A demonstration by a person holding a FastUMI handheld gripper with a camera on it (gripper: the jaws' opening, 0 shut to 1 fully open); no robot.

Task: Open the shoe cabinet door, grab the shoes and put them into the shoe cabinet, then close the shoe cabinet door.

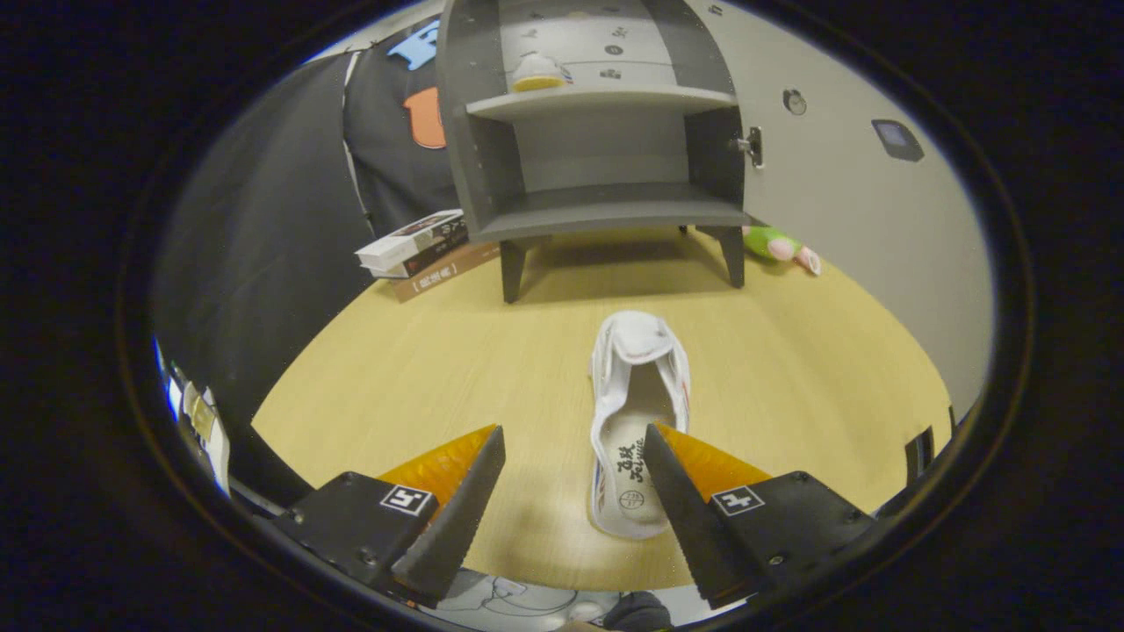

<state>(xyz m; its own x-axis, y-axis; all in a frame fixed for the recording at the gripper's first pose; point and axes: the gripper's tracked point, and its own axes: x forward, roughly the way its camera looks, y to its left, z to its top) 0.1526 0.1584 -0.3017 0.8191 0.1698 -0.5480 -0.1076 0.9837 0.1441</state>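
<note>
A white shoe (637, 412) lies on the wooden table (421, 369), toe pointing away toward the cabinet, its heel end between my fingers and close against the right one. My gripper (575, 434) is open; neither finger presses on the shoe. Beyond the shoe stands the grey shoe cabinet (606, 132) on short legs. Its door (843, 211) is swung wide open to the right. A second white shoe (537, 72) with a yellow sole sits on the cabinet's upper shelf. The lower shelf (615, 206) is bare.
Stacked books (421, 250) lie left of the cabinet. A green and pink soft toy (780, 246) lies behind the cabinet's right leg, beside the open door. Bare wood stretches between the shoe and the cabinet.
</note>
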